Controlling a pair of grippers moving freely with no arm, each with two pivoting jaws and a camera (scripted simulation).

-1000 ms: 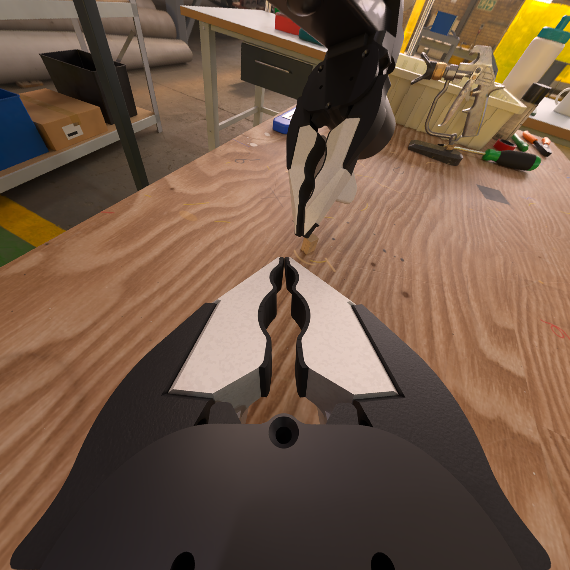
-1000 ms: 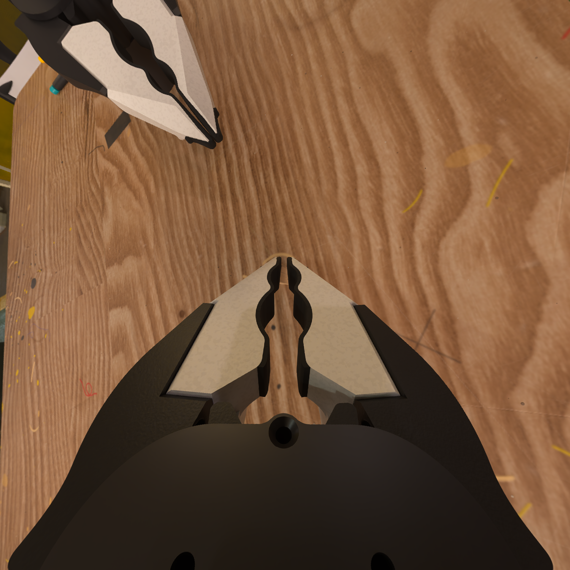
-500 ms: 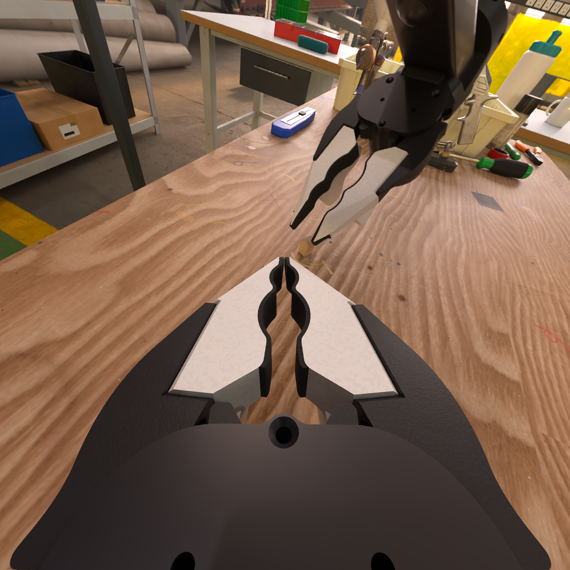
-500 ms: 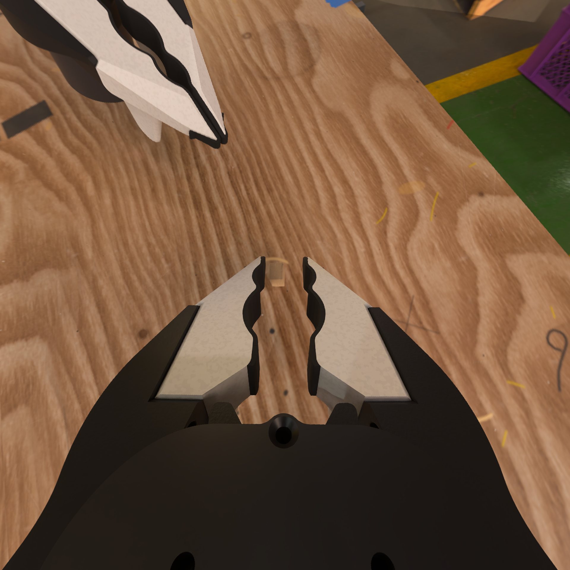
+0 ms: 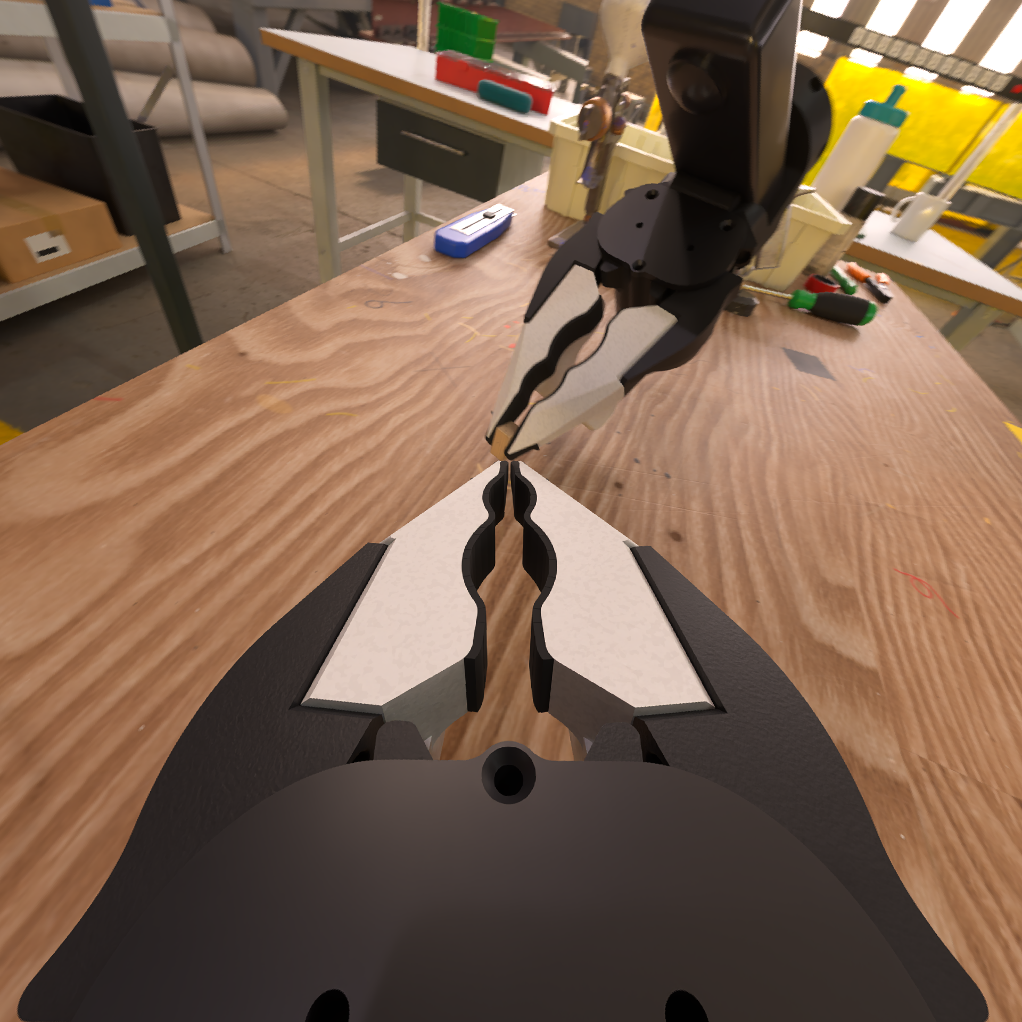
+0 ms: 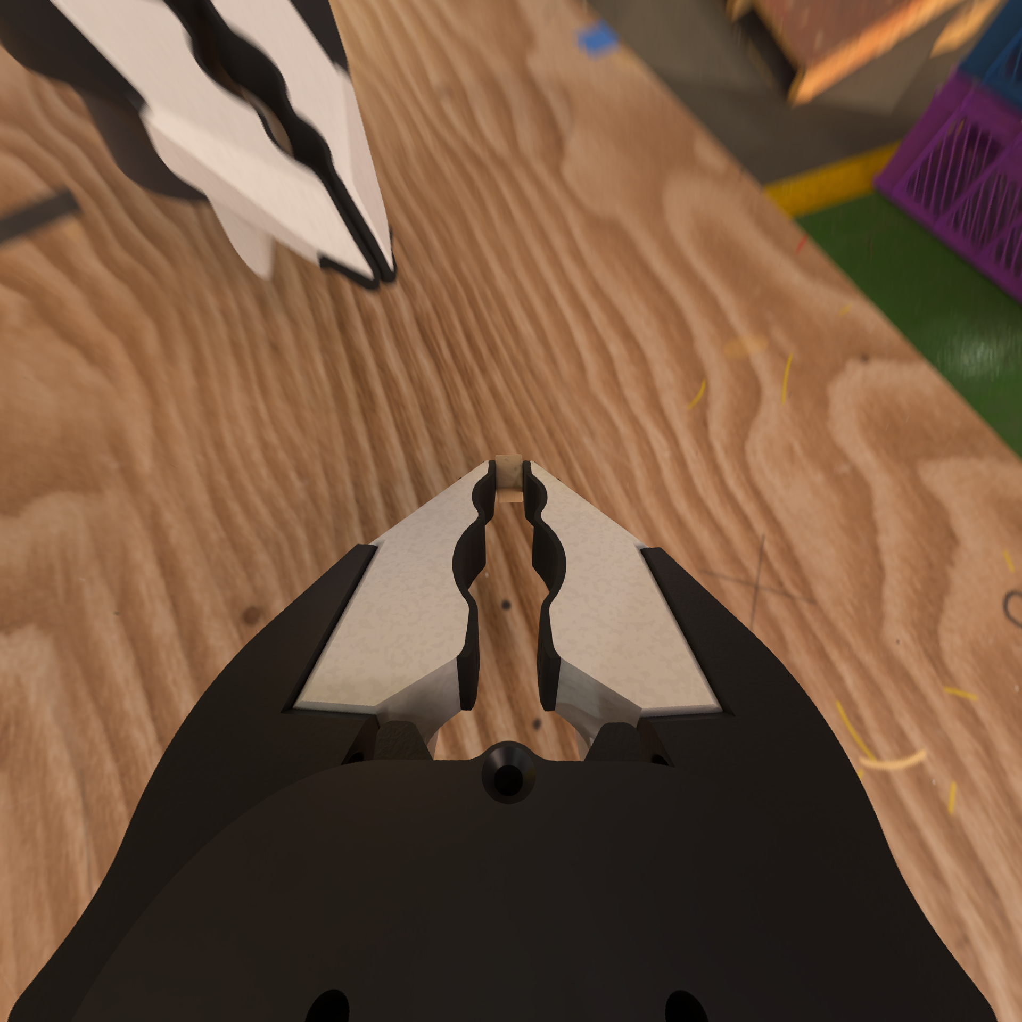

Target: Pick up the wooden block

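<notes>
The wooden block point(image 6: 509, 479) is a very small pale cube, pinched between the fingertips of my right gripper point(image 6: 509, 469). In the left wrist view the right gripper point(image 5: 506, 445) slants down from the upper right, with the block point(image 5: 503, 441) at its tips just above the wooden table point(image 5: 221, 498). I cannot tell whether the block touches the table. My left gripper point(image 5: 509, 470) is shut and empty, its tips just short of the block. It also shows at the upper left of the right wrist view point(image 6: 381, 274).
A blue utility knife point(image 5: 473, 229), a cream tool box point(image 5: 608, 160), a white bottle point(image 5: 851, 149) and a green-handled screwdriver point(image 5: 832, 307) lie at the table's far end. The table edge point(image 6: 829, 265) runs along the right, with a purple crate point(image 6: 962, 166) on the floor beyond.
My right gripper was shut above the block, then opened around it, and has now closed on it. My left gripper has not moved.
</notes>
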